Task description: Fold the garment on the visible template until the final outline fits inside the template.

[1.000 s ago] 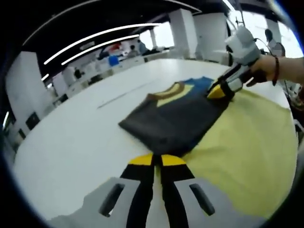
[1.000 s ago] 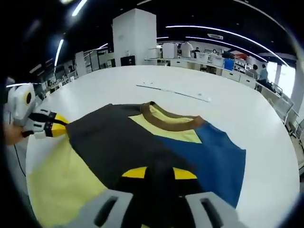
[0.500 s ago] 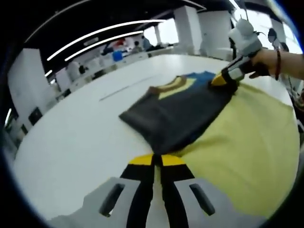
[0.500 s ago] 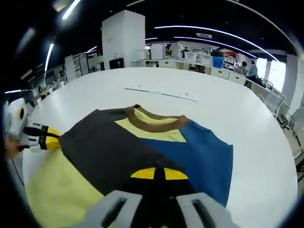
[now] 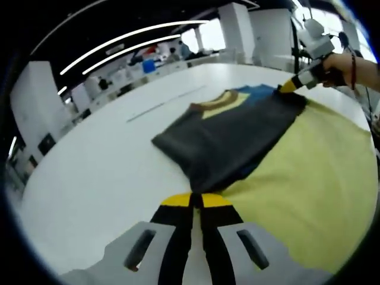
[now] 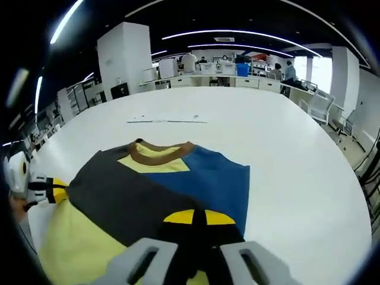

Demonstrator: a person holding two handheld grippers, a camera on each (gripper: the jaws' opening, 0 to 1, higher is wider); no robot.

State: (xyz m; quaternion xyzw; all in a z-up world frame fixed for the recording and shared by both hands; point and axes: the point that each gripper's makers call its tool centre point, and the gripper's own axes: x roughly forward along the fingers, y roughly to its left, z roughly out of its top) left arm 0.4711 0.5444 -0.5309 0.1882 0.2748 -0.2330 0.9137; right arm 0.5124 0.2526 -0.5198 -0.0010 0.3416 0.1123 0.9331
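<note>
A garment [image 5: 231, 136] lies on the white table [image 5: 101, 166], with a dark grey panel on top, a blue panel [image 6: 208, 178] and a brown collar [image 6: 160, 151]. A wide pale yellow cloth area [image 5: 309, 172] spreads beside and under the grey panel. I cannot tell whether this yellow is part of the garment or a template. My left gripper [image 5: 193, 199] is shut on the near corner of the grey fold. It also appears at the far left [image 6: 59, 189]. My right gripper [image 6: 199, 217] is shut on the opposite grey corner. A hand holds it far away [image 5: 288, 88].
A thin pale strip [image 6: 169, 121] lies on the table beyond the collar. The white table top [image 6: 297, 154] stretches wide around the garment. Desks, chairs and people stand at the back of the hall. The person's hand [image 5: 338, 65] is at the upper right.
The right gripper has drawn away from the left one, taking the grey corner with it. The grey edge between the two grippers now runs longer and straighter.
</note>
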